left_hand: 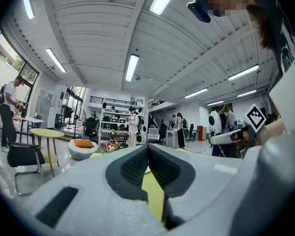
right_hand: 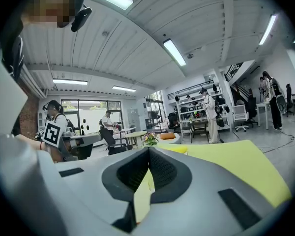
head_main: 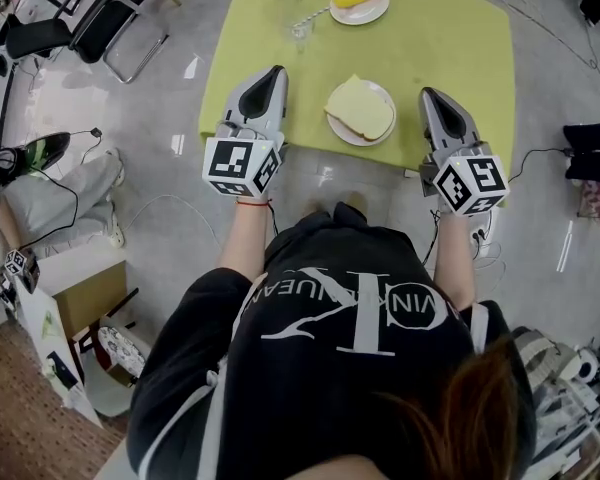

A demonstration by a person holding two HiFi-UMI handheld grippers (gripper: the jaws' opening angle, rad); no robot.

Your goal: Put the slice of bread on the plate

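A green table (head_main: 440, 38) holds a plate (head_main: 365, 142) with the slice of bread (head_main: 362, 106) on it. My left gripper (head_main: 275, 72) and right gripper (head_main: 429, 94) flank it, closed and empty; placing seems done, so I'd only withdraw.

You hold your left claw (head_main: 271, 76), a grey plastic two-jaw tool with a black-and-white marker cube at its back, out ahead of your body, pointing away from you, its jaws pressed together on nothing. Your right claw (head_main: 431, 98), its grey twin, sits level with it and well apart, jaws likewise together and empty. Your left forearm (head_main: 242, 240) and right forearm (head_main: 458, 258) reach forward, bare.
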